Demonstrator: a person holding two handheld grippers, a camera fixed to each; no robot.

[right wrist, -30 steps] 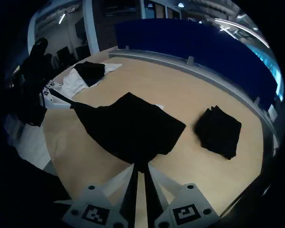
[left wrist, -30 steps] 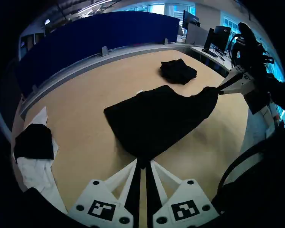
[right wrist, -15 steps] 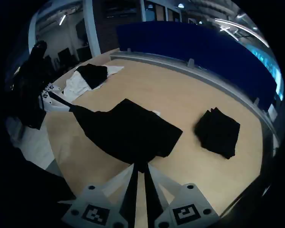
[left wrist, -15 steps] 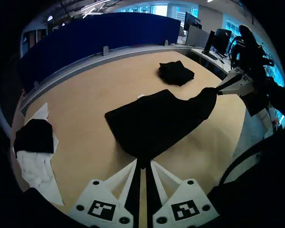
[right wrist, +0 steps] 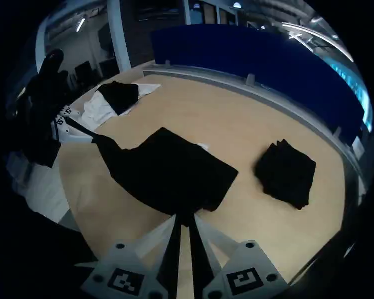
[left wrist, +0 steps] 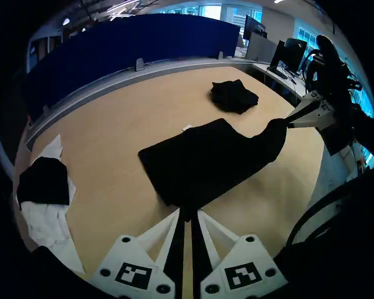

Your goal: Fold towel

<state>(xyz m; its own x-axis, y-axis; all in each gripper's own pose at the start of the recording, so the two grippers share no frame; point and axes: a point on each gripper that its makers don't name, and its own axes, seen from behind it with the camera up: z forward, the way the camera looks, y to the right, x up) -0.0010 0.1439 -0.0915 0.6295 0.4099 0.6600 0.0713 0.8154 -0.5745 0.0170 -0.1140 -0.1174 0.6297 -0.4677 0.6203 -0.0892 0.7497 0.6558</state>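
Towel (left wrist: 207,159), black and soft, lies spread in the middle of the table (left wrist: 112,129), with its far part flat on the wood and its two near corners lifted. My left gripper (left wrist: 187,215) is clenched on one of these corners: the two white fingers are pressed together and the cloth comes to a point between their tips. My right gripper (right wrist: 185,218) grasps the other corner in the same way, and in the left gripper view I see it at the far right, pulling its corner up into a small peak above the table. Between the two corners the edge of the cloth hangs in a loose curve.

The table is wide, of pale wood, smooth and matte, and its front edge is rounded. A grey strip (left wrist: 112,82) runs along its back edge, and behind it stands a long dark blue partition (left wrist: 137,40) with a fabric look. Beyond the towel a stack of folded black cloth (left wrist: 233,94) rests on the wood, well apart from it. On the left side of the table there is a loose pile (left wrist: 45,199), white cloth below and black cloth on top. At the far edge of the towel a small white bit shows; I cannot tell what it is. Dark monitors (left wrist: 291,50) stand on a desk behind, near bright windows.
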